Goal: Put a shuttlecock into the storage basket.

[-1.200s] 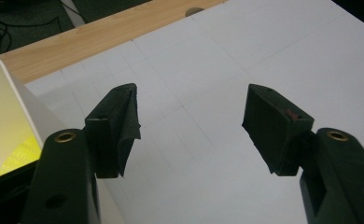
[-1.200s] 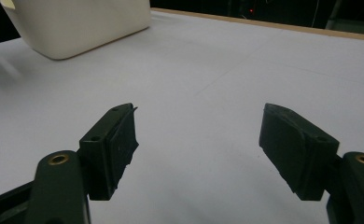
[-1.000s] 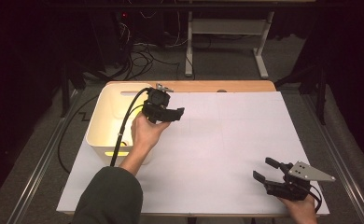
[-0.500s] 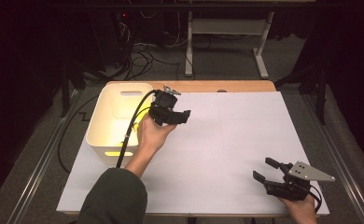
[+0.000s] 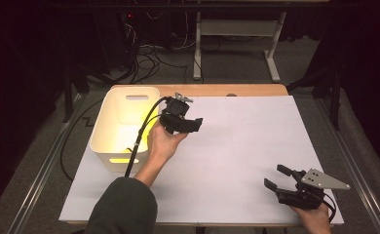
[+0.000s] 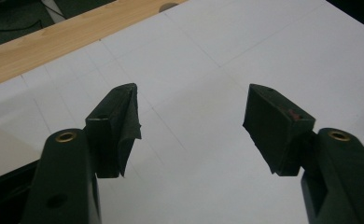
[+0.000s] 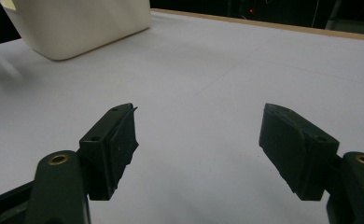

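Observation:
My left gripper [image 5: 197,125] is held up above the white paper sheet [image 5: 237,146], just right of the white plastic bin [image 5: 124,127]. In the left gripper view its jaws [image 6: 192,126] stand wide apart with nothing between them. My right gripper [image 5: 275,178] rests low near the table's front right corner, its grey plate on top. The right gripper view shows its fingers [image 7: 199,149] open and empty over the paper, with the bin [image 7: 77,23] far off at the upper left.
A wooden table edge [image 5: 217,90] runs along the back of the paper. Beyond the table lie cables and a metal stand's legs [image 5: 237,44] on the dark floor. A yellow glow shows inside the bin.
My left gripper has moved right, from over the bin's right rim out over the paper. The right gripper has stayed in place.

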`<state>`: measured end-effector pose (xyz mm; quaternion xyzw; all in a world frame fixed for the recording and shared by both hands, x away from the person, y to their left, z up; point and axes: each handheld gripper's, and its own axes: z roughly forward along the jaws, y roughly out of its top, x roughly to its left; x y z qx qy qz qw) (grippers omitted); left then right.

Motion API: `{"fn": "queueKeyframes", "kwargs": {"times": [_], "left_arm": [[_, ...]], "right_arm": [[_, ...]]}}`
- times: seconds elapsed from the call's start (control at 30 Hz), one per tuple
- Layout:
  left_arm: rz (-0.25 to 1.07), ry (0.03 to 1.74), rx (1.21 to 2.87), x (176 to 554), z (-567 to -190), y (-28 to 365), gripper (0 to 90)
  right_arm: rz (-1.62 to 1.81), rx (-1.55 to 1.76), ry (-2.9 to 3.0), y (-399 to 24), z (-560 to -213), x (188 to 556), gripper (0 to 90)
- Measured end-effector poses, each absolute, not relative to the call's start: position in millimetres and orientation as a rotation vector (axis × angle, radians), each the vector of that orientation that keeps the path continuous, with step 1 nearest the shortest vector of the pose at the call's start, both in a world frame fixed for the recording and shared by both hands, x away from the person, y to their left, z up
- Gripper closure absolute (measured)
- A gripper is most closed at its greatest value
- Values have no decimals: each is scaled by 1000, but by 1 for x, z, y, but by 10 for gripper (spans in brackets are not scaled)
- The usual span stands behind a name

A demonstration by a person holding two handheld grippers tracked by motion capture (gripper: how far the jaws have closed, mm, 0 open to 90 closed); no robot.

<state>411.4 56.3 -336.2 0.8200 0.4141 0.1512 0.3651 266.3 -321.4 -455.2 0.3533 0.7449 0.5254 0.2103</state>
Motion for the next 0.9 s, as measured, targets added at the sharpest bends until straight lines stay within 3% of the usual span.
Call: {"fn": "queueKeyframes", "kwargs": {"times": [0.9], "left_arm": [[350,1052,2121,403,-357,42,370]], "right_arm": [[1462,981,2071,-321,-455,266,279]]}}
